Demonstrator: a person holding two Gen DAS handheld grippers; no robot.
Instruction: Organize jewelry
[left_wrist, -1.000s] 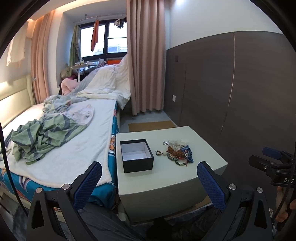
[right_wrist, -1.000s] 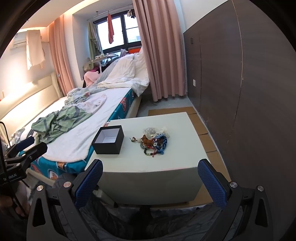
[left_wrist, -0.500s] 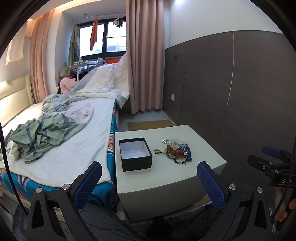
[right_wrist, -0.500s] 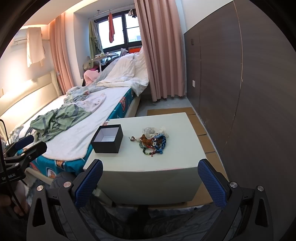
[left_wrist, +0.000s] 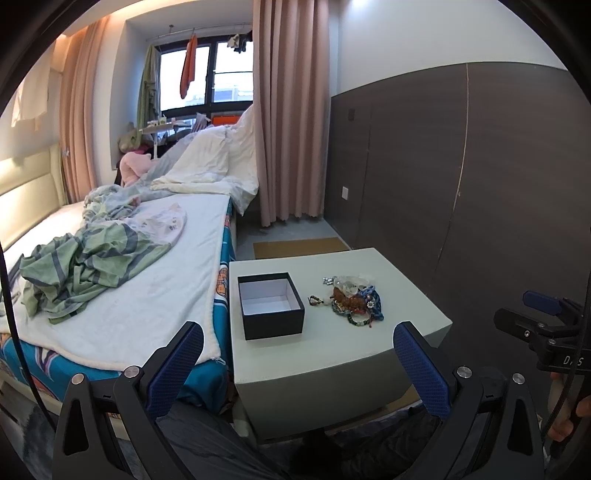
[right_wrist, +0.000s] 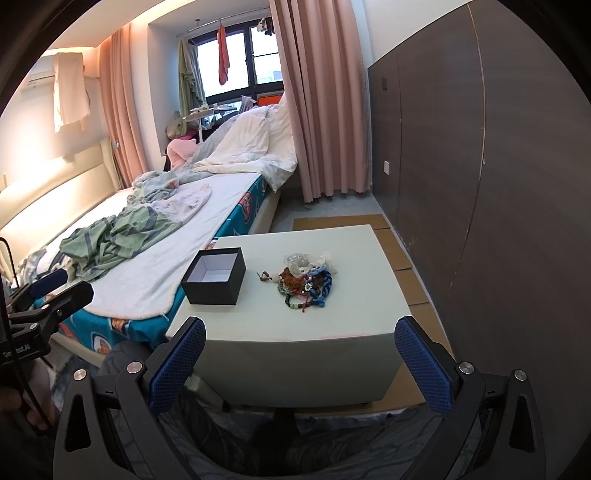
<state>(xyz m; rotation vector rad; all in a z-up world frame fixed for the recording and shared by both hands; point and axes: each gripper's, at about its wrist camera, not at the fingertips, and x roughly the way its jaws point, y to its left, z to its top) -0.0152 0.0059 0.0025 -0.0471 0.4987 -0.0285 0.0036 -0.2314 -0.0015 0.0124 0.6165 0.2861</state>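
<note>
I had two grippers up, the left gripper (left_wrist: 298, 354) and the right gripper (right_wrist: 300, 353), both spread wide and holding nothing, short of the tabletop (left_wrist: 399, 280). On it sat one open black box (left_wrist: 270, 304), and one tangled heap of jewelry (left_wrist: 352, 299) just beside it; I could not count the separate pieces. One bed (left_wrist: 155, 280) stood alongside.
</note>
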